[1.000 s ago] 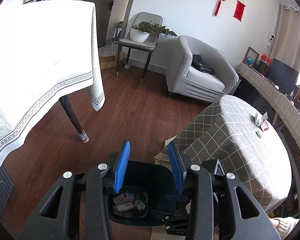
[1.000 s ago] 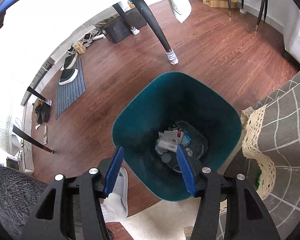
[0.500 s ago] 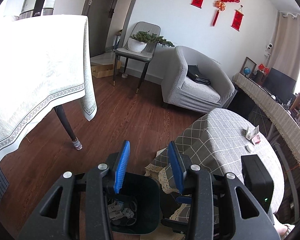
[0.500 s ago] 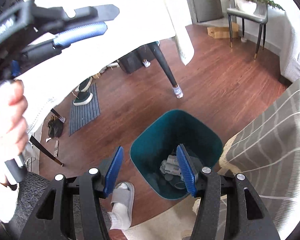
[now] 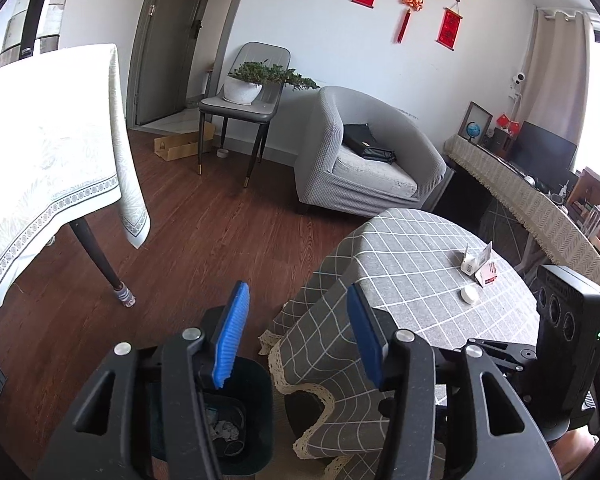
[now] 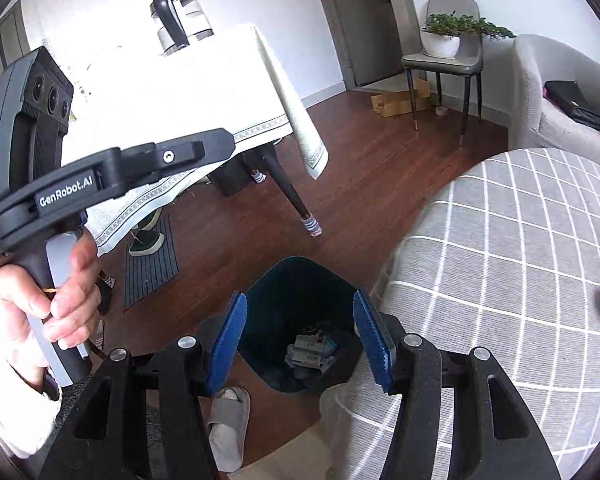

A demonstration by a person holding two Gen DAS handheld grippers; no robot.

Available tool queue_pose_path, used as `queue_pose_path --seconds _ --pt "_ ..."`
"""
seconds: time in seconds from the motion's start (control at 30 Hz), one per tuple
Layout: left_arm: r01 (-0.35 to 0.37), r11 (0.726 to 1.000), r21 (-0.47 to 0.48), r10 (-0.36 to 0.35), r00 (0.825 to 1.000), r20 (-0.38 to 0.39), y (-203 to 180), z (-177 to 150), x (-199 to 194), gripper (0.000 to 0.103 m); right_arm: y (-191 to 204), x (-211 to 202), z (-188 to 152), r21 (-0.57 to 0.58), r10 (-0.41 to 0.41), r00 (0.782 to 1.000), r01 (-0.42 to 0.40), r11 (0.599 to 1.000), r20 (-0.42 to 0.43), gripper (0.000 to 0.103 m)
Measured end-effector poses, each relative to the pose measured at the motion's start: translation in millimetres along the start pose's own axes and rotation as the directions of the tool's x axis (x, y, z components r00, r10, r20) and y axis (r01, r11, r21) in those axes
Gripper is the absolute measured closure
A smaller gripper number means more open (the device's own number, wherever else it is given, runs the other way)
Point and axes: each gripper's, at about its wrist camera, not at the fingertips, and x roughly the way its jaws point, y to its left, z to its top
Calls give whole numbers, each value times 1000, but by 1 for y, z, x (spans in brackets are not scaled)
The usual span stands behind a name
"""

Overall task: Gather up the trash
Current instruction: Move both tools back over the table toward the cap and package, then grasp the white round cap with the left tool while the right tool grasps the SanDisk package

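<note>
Left wrist cam: my left gripper (image 5: pixel 298 336) jaws opening, nothing btwn pads. Right gripper (image 6: pixel 300 340) spread, empty, over teal bin (image 6: pixel 296 280) w/ trash (image 6: pixel 310 350) inside, on floor beside checked-cloth table (image 6: pixel 500 240).

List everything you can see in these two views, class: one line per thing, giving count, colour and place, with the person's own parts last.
trash bin: one, teal, on the floor beside the low table, trash inside
low table: one, grey checked cloth
small items: about three, mostly white, on the low table
dining table: one, white cloth
armchair: one, grey, by the wall
chair: one, grey, bearing a potted plant
slipper: one, pale, on the floor
left gripper: blue fingers opening, nothing between
right gripper: blue fingers apart, empty
hand: one, gripping the left handle
</note>
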Motion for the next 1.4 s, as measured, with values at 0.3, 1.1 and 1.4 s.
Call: queue_pose_path --seconds 0.3,1.1,1.4 --pt "63 995 71 -61 997 -37 -58 -4 28 43 -58 -46 -11 81 -84 995 79 994 60 43" --pt "254 913 318 -182 954 -238 -195 -13 132 34 -189 -143 -32 111 -404 908 393 913 109 21" --pt "314 857 409 -169 921 -352 -229 -23 172 35 -227 -155 -24 95 -423 900 415 905 104 13"
